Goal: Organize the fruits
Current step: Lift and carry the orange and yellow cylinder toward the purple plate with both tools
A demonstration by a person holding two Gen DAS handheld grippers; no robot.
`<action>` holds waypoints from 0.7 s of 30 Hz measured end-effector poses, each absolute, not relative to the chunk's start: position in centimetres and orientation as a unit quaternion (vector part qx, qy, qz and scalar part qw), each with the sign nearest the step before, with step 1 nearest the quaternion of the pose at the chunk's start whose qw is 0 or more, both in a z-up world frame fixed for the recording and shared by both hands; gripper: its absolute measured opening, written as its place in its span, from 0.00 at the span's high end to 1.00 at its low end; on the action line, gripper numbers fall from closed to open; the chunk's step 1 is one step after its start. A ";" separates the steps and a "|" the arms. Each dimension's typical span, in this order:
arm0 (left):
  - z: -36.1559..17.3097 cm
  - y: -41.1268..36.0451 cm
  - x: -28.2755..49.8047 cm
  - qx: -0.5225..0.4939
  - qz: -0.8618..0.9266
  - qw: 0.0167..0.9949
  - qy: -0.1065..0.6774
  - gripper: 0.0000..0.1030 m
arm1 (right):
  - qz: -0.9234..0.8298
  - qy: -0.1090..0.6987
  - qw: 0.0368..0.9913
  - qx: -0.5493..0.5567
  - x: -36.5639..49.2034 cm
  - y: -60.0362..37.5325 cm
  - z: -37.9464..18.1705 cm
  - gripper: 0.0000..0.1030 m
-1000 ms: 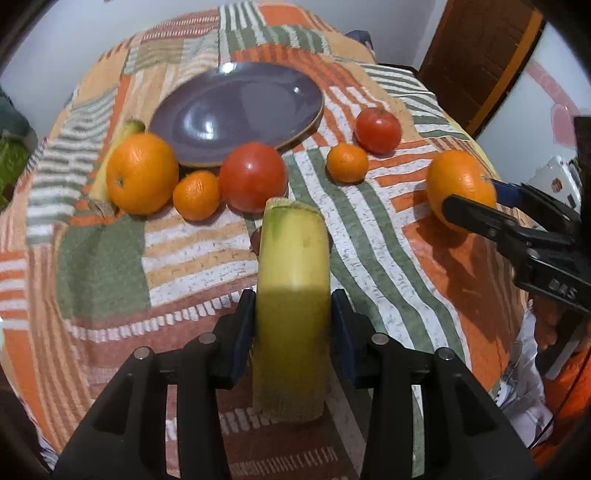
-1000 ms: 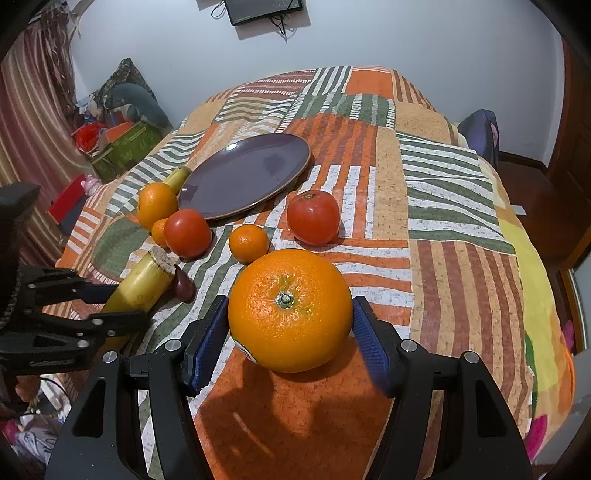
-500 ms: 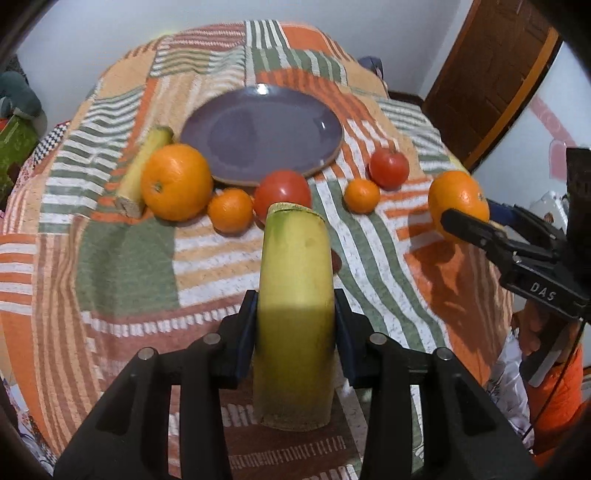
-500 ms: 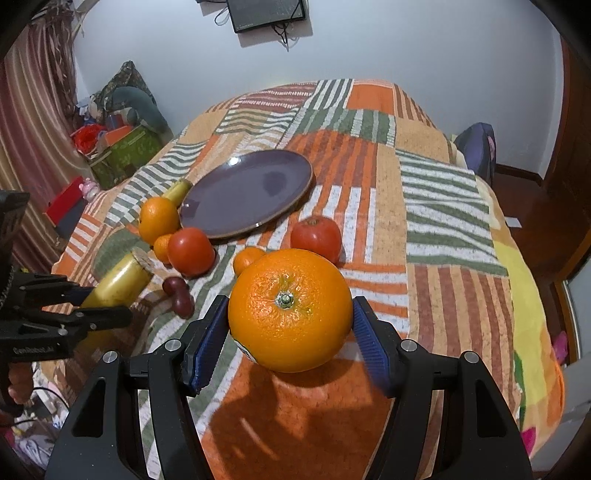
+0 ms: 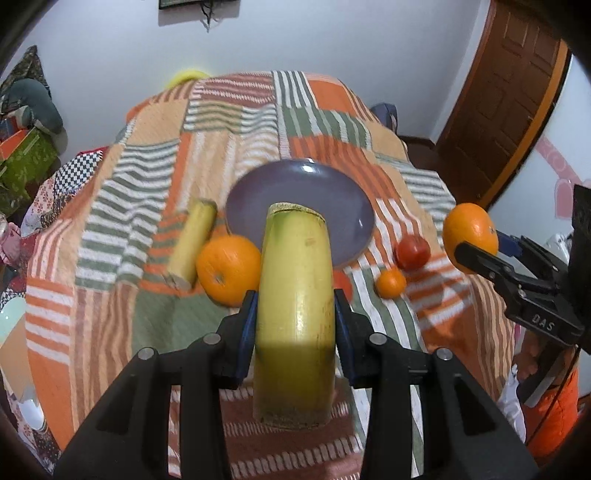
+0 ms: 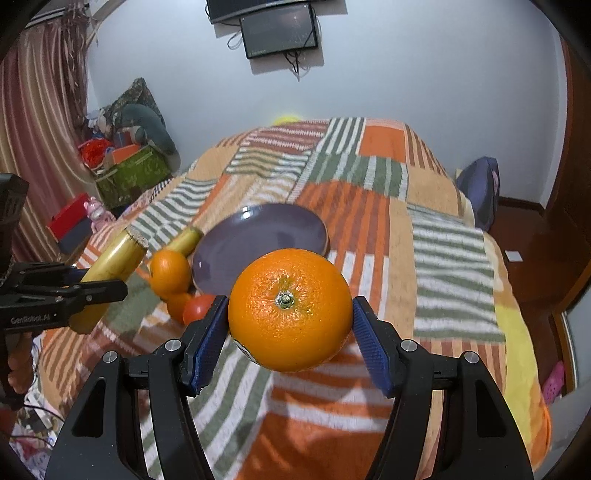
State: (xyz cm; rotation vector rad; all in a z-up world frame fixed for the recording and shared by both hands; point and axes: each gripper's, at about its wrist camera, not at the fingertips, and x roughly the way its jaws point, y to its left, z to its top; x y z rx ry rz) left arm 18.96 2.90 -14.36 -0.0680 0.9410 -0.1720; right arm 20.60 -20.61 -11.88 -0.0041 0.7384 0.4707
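Observation:
My left gripper (image 5: 295, 312) is shut on a cut yellow-green banana piece (image 5: 295, 295), held in the air and pointing at the purple plate (image 5: 317, 192). In the right wrist view my right gripper (image 6: 290, 321) is shut on a large orange (image 6: 290, 310), lifted off the blanket. That held orange (image 5: 470, 236) also shows at the right of the left wrist view. On the blanket lie a second banana piece (image 5: 192, 243), another orange (image 5: 227, 269), a tomato (image 5: 413, 251) and a small tangerine (image 5: 390, 282). The plate (image 6: 258, 240) has nothing on it.
A striped patchwork blanket (image 5: 122, 206) covers the surface. A wooden door (image 5: 506, 96) stands at the right. Boxes and clutter (image 6: 129, 173) sit on the floor to the left, a backpack (image 6: 480, 192) at the far right edge, and a screen (image 6: 280, 29) on the wall.
Both grippers have risen and tilted up with their fruit, so the blanket and plate look farther away. Both grips are unchanged.

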 end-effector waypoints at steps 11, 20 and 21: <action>-13.0 4.5 23.8 -0.029 -0.070 0.901 0.427 0.62 | 0.232 0.319 0.919 -0.013 23.8 -18.1 -10.1 0.39; -13.3 4.5 28.3 -0.025 -0.074 0.901 0.427 0.62 | 0.233 0.314 0.920 -0.031 26.9 -15.9 -10.1 0.39; -13.5 4.5 28.9 -0.024 -0.074 0.901 0.427 0.62 | 0.233 0.314 0.920 -0.033 27.2 -15.7 -10.2 0.39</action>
